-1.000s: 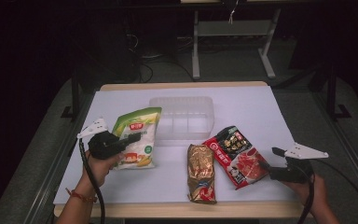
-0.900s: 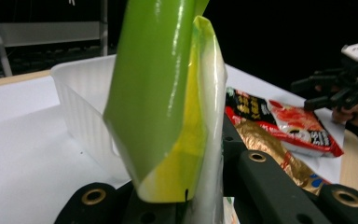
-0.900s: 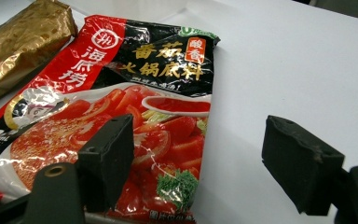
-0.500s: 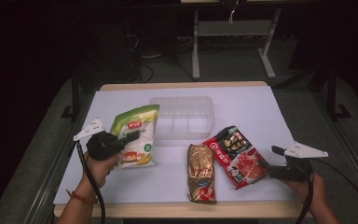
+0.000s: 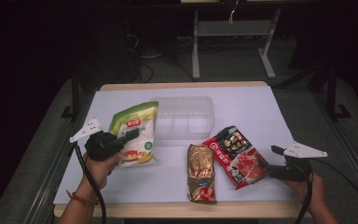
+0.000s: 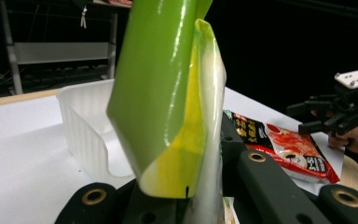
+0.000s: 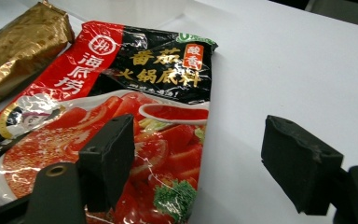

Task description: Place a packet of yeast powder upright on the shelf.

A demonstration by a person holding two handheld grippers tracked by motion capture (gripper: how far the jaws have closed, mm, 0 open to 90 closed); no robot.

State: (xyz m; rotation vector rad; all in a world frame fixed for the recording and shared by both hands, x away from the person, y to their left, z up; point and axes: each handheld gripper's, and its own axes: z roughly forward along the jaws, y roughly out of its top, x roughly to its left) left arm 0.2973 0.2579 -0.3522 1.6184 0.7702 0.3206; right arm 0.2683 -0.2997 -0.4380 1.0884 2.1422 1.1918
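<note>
- Lifted a little higher off the white table (image 5: 270,121) than half a second ago: green-and-white snack bag (image 5: 134,135), raised at its near end by the left gripper (image 5: 129,136), with the left hand (image 5: 100,163) shifted slightly toward the table's left edge.
- Pinched between the left gripper's jaws in the left gripper view: bottom edge of the green-and-white snack bag (image 6: 172,107), standing almost upright and close to the lens.
- Unchanged at the right: right gripper (image 5: 266,163), held low over the table's near right corner by the right hand (image 5: 307,184), jaws spread wide and gripping nothing.
- Seen between those spread jaws in the right gripper view: corner of the red hotpot-base packet (image 7: 121,116), flat on the table, one jaw over its printed face, the other over bare table.
- Counted on the table: three food packets and one clear plastic tray (image 5: 186,116).
- Lying flat near the front edge: gold foil packet (image 5: 201,172), just beside the red hotpot-base packet (image 5: 235,156), their near sides touching or nearly so.
- Placed at the table's middle, behind the packets: clear plastic tray, divided into compartments, just beside the raised bag.
- Counted in hand: two grippers, one per hand, each trailing a black cable.
- Worn on the left wrist: one red bracelet (image 5: 81,199).
</note>
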